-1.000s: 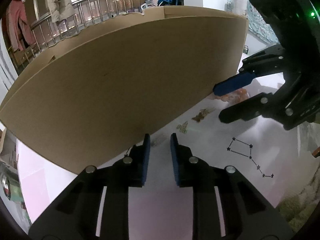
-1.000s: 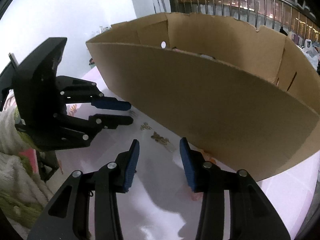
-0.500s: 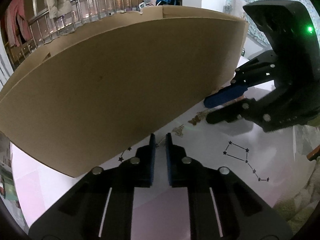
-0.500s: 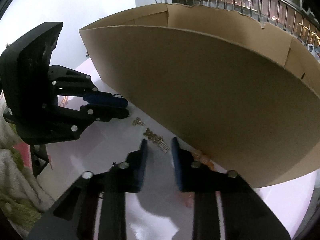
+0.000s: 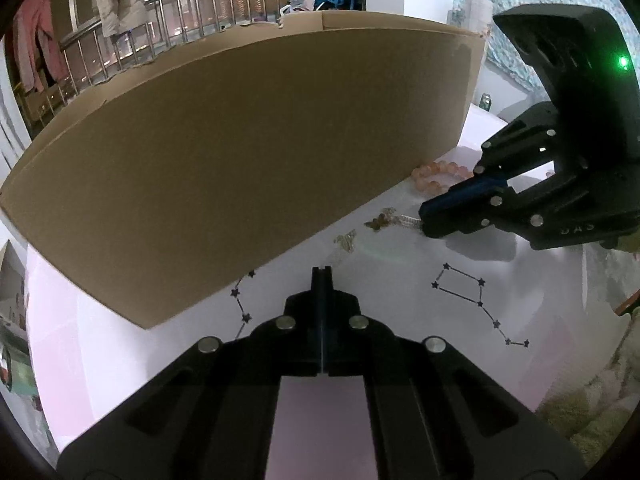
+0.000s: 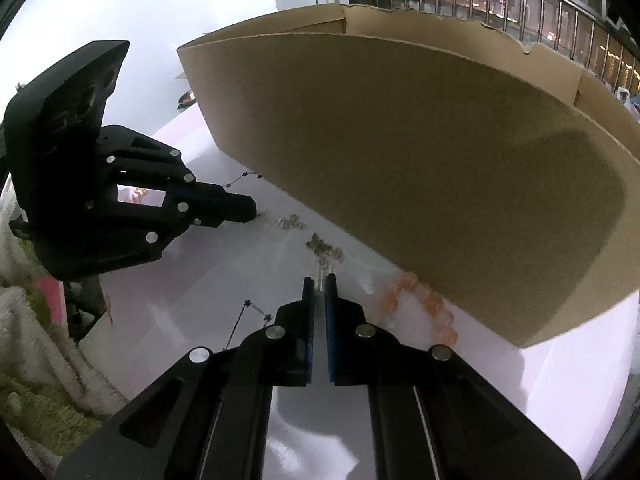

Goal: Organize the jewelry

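Looming beside both pressed-together tools (image 5: 321,270) (image 6: 319,278), cardboard box (image 5: 248,152) walls off hairpins (image 6: 325,249).

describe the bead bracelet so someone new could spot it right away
Start at the big cardboard box standing on the white table. At the foot of its near wall, near the corner, lies the bead bracelet. It is a loop of round peach-pink beads, unlike the small thin gold pieces beside it.
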Action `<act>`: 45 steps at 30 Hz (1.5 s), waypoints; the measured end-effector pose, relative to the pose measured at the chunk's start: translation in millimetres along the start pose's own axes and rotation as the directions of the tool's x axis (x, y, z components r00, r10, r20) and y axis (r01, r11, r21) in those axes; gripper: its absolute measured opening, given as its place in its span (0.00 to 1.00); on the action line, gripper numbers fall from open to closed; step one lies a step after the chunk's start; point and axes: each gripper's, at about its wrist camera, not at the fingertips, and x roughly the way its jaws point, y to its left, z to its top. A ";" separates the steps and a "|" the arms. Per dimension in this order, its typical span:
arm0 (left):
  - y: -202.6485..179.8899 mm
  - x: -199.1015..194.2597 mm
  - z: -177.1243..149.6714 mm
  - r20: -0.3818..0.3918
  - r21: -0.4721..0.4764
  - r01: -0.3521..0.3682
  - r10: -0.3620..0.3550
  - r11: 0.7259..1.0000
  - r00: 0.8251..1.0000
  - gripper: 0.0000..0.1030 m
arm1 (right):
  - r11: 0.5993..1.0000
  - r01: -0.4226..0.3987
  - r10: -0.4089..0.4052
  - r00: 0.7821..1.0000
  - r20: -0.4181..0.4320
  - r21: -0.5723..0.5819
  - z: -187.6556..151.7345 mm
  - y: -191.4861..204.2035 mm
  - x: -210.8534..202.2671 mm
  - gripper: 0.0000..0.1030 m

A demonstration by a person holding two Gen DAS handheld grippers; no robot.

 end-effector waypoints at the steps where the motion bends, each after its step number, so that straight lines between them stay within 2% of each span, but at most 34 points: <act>1: -1.0 -1.7 -1.8 0.000 -0.004 0.002 -0.002 1.000 1.000 0.00 | 1.000 -0.002 0.002 1.000 -0.002 0.000 -1.1 0.9 -1.1 0.05; 10: -4.2 -11.6 -10.0 -0.004 -0.029 -0.026 0.026 0.999 1.000 0.00 | 1.000 -0.008 0.008 1.000 0.013 0.018 10.6 -1.6 -3.5 0.07; 12: -4.0 -12.4 -10.6 -0.002 -0.040 -0.017 0.017 0.999 1.000 0.06 | 1.000 -0.003 0.003 1.000 0.021 0.030 12.7 -3.9 -3.6 0.14; 14: -3.8 -12.2 -8.8 0.006 -0.045 -0.017 0.018 0.999 1.000 0.24 | 0.999 0.002 -0.003 1.000 0.028 0.035 14.3 -6.2 -3.5 0.17; 17: -4.7 -9.3 -2.6 0.016 -0.039 -0.029 0.029 0.999 0.999 0.37 | 0.999 0.010 -0.010 1.000 0.019 0.038 16.2 -7.5 3.2 0.17; 18: -4.7 -6.8 0.6 0.017 -0.039 -0.027 0.027 0.999 0.999 0.37 | 0.999 0.015 -0.015 1.000 0.019 0.036 18.0 -7.1 6.6 0.17; 25: -3.4 9.4 15.1 0.004 -0.005 -0.026 0.026 1.000 1.000 0.35 | 0.998 0.049 -0.048 0.999 0.018 -0.030 19.2 5.0 16.5 0.17; 28: -2.0 10.7 16.0 0.002 -0.011 -0.013 0.013 1.000 1.000 0.29 | 0.997 0.061 -0.060 0.998 0.013 -0.039 20.6 7.0 17.3 0.16; 31: -1.0 11.7 17.1 -0.005 -0.014 0.003 -0.003 1.000 1.000 0.21 | 0.999 0.042 -0.042 0.999 0.013 -0.026 18.8 5.1 17.1 0.07; 35: -6.4 11.0 15.7 -0.010 0.012 0.016 -0.016 1.000 1.000 0.04 | 1.000 0.020 -0.020 1.000 0.015 -0.008 16.0 2.1 15.0 0.05; 45: -6.2 -4.3 -1.8 -0.014 -0.015 0.014 -0.014 1.000 1.000 0.04 | 1.000 -0.009 0.008 1.000 0.014 0.017 0.0 6.1 3.3 0.05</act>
